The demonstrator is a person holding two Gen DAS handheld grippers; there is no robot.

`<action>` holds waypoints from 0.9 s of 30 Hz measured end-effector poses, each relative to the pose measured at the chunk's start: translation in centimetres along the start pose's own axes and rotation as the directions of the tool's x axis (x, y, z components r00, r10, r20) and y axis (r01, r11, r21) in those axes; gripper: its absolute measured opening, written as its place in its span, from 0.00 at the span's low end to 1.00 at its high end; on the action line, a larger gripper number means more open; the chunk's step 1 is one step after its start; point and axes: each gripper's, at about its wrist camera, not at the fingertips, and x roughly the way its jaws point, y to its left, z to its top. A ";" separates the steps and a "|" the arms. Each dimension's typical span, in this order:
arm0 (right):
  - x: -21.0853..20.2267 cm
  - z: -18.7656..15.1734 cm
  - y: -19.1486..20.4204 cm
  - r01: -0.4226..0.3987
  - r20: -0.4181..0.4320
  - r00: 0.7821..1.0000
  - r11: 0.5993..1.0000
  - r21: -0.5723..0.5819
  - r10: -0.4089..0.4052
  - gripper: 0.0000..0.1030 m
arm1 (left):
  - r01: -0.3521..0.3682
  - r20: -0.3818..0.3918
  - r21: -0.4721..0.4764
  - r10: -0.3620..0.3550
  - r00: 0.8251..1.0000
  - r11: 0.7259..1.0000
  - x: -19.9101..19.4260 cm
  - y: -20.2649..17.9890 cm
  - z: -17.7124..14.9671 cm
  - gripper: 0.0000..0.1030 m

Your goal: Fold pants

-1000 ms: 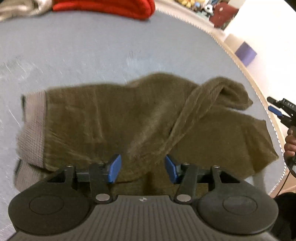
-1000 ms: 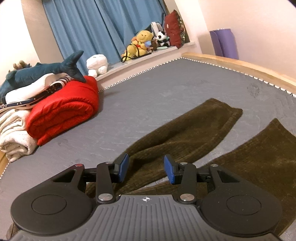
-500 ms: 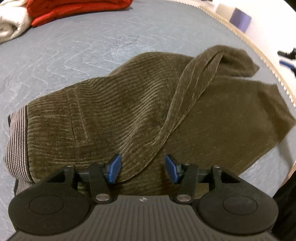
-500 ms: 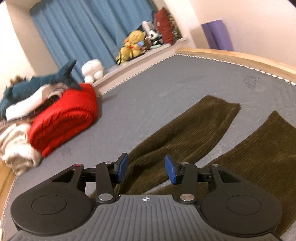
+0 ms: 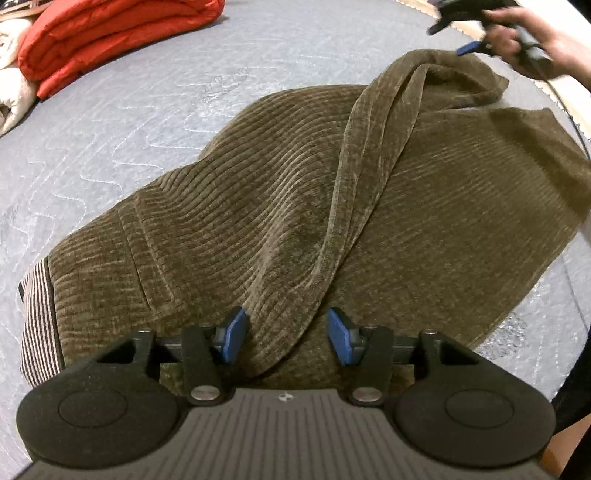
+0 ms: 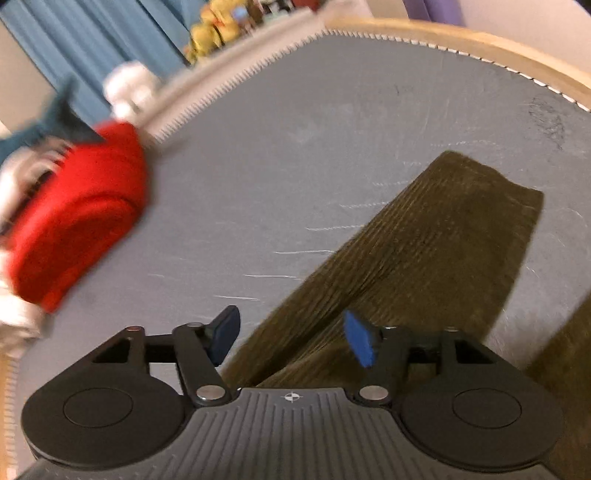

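Observation:
Olive-brown corduroy pants [image 5: 258,206] lie spread on a grey quilted mattress [image 5: 147,92], striped waistband [image 5: 35,314] at the left, legs running to the right. A raised fold of fabric [image 5: 369,155] runs along the middle toward my left gripper [image 5: 284,338], which is open just above the crotch area, the fold's near end between its fingers. My right gripper [image 6: 291,339] is open over the far leg [image 6: 424,251], near its hem; in the left wrist view it shows at the top right [image 5: 469,48], held by a hand.
A folded red blanket [image 5: 110,33] and cream bedding [image 5: 11,92] lie at the far left of the mattress. In the right wrist view the red blanket [image 6: 74,221], plush toys [image 6: 214,37], blue curtains [image 6: 92,44] and the wooden bed edge [image 6: 480,44] show.
My left gripper has moved closer over the pants. My right gripper has swung in over the far leg and its fingers have opened wider; its view is blurred by motion.

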 end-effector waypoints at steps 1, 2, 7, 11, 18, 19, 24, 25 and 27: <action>1.6 0.3 0.5 0.025 -0.016 1.000 1.000 -0.008 -0.025 0.64 | -0.003 -0.005 0.004 0.003 1.000 1.000 0.2 0.1 0.1 0.52; 3.3 0.6 1.0 0.056 -0.030 0.998 0.998 -0.016 -0.057 0.64 | -0.006 -0.010 0.011 0.006 1.000 1.000 0.3 0.1 0.1 0.52; 8.2 1.5 2.9 0.186 -0.062 0.979 0.978 -0.099 -0.193 0.56 | -0.028 -0.018 0.041 0.029 0.999 0.999 0.9 0.8 0.1 0.40; 7.8 0.9 2.5 0.237 -0.038 0.969 0.958 -0.161 -0.246 0.13 | -0.033 -0.004 0.048 0.033 0.999 0.998 0.4 1.0 -0.1 0.27; -4.5 -1.6 -2.9 0.083 0.120 0.990 0.996 -0.034 -0.078 0.08 | -0.031 0.115 0.017 0.029 0.993 0.999 -3.7 1.9 -1.3 0.15; -6.9 -3.0 -3.7 0.083 0.149 0.986 0.996 -0.031 -0.077 0.08 | -0.029 0.132 0.011 0.027 0.991 1.000 -4.4 2.1 -1.6 0.15; -17.1 -11.8 -8.1 0.025 0.276 0.960 0.996 0.091 -0.049 0.08 | 0.001 0.178 0.012 -0.003 0.984 1.000 -7.7 3.3 -4.6 0.14; -18.4 -13.6 -9.3 0.034 0.287 0.955 0.992 0.119 -0.068 0.08 | 0.001 0.172 0.028 -0.006 0.985 1.000 -7.8 3.2 -5.1 0.14; -19.6 -17.2 -12.0 0.066 0.216 0.970 0.977 0.205 -0.111 0.10 | -0.007 0.143 0.055 -0.001 0.990 0.998 -7.8 2.9 -6.3 0.18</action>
